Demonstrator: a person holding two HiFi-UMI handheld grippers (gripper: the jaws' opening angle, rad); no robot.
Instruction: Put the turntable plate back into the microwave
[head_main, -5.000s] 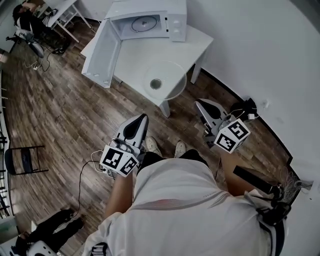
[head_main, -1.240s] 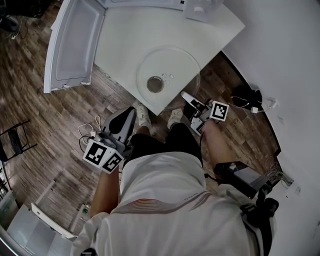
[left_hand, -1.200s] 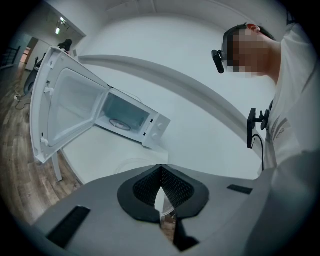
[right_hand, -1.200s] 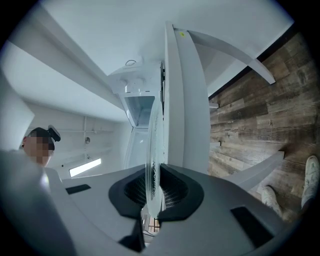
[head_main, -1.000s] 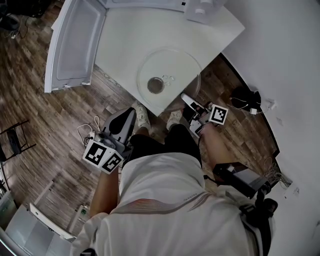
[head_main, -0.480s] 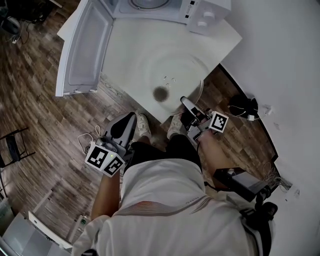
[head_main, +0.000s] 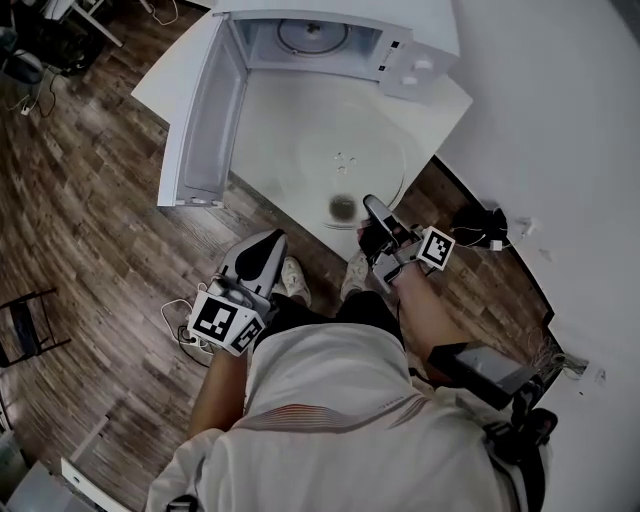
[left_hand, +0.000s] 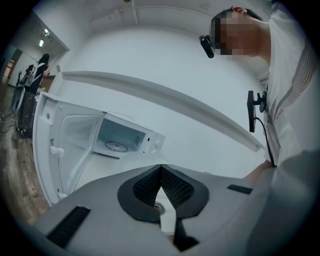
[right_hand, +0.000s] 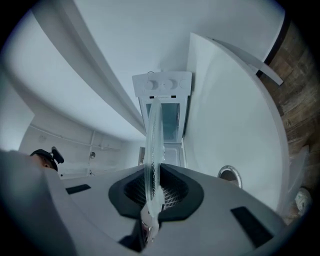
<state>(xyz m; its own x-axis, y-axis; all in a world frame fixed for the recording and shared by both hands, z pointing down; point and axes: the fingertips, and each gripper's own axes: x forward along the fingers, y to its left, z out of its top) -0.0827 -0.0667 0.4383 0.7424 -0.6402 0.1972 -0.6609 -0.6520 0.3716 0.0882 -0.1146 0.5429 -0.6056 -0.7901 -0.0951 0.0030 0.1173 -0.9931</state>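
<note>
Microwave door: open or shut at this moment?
Open. In the head view the door is swung out to the left of the microwave, and the ring on its cavity floor shows.

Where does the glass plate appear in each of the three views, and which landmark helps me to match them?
Head view: glass plate at top centre, over the white table, its near edge in the right gripper.
Left gripper view: not clearly in it; the clear glass cannot be told from the white table.
Right gripper view: edge-on, a thin upright strip at centre, clamped between the jaws.
Shared landmark: the open microwave.
</note>
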